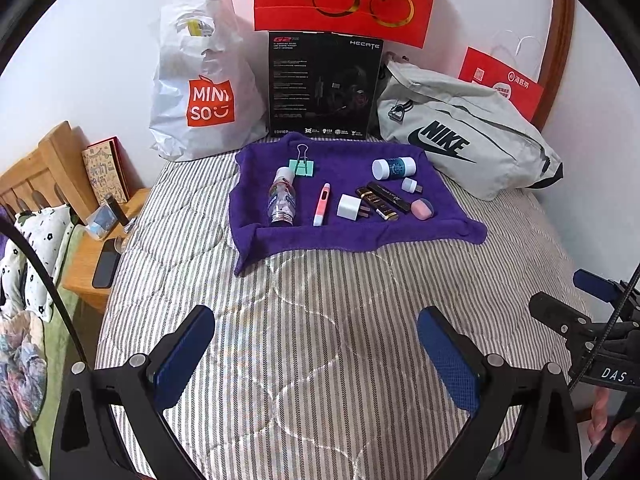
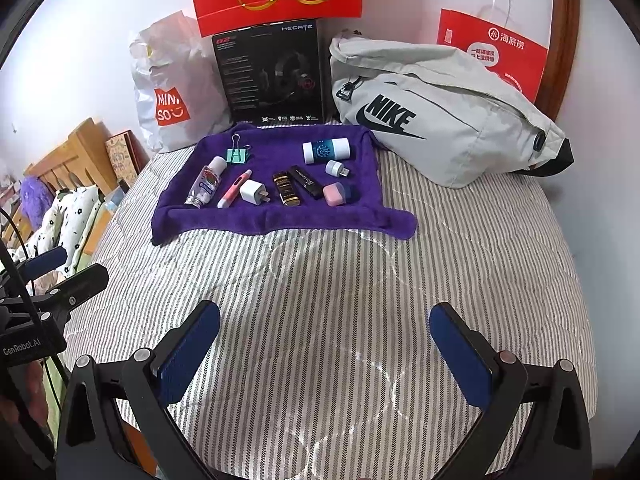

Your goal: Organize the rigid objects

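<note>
Writing reads MINISO on the white bag (image 1: 202, 92), HECATE on the black box (image 1: 324, 84), NIKE on the grey pouch (image 1: 460, 136). Small rigid items lie on the purple towel (image 1: 352, 236); left gripper (image 1: 316, 354) and right gripper (image 2: 325, 350) hover spread wide, empty.

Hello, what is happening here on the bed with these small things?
A person holds two grippers above a striped bed cover. The left gripper and right gripper are both open and empty. Small items lie untouched on a purple towel: a clear bottle, a green binder clip, a pink pen-shaped item, a white charger and others. Nothing is being handled at this moment.
</note>
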`<state>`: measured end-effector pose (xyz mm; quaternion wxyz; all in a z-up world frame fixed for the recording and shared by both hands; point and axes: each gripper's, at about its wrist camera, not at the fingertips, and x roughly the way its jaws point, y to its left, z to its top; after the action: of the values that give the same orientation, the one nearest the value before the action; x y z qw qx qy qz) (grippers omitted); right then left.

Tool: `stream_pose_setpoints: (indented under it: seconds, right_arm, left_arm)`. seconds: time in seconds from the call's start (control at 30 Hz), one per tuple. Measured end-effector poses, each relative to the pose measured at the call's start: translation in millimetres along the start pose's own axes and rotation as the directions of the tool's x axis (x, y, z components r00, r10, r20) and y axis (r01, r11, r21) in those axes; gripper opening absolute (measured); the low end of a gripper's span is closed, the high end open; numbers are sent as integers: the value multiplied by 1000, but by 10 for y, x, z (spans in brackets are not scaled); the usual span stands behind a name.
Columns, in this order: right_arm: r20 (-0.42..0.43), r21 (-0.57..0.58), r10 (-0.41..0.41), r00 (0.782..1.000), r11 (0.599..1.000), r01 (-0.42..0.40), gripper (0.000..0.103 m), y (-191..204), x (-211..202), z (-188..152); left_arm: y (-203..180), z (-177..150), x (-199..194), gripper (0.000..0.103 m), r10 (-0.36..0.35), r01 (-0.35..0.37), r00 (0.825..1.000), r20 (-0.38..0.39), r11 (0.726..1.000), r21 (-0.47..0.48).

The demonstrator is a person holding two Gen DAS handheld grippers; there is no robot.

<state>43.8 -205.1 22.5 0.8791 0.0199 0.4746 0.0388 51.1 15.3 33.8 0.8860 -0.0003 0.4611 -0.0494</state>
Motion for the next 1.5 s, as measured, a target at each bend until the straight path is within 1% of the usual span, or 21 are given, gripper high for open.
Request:
stream_pose_setpoints:
  seconds: [0.13, 1.0, 1.5]
  right_arm:
    - [0, 5, 7, 1000, 1000, -7, 103, -18, -5, -1]
    - [12, -3, -12, 1000, 1000, 12, 103, -44, -87, 12]
    - [10, 1, -13, 1000, 1000, 13, 103, -59, -83, 18]
  left_arm:
    - [1, 6, 16, 102, 2, -2, 1000, -8, 1000, 4]
    - [-4, 35, -46, 102, -4, 4, 1000, 2, 1000, 6]
    - [-29, 24, -64, 102, 7, -7, 1000, 2, 1000, 11]
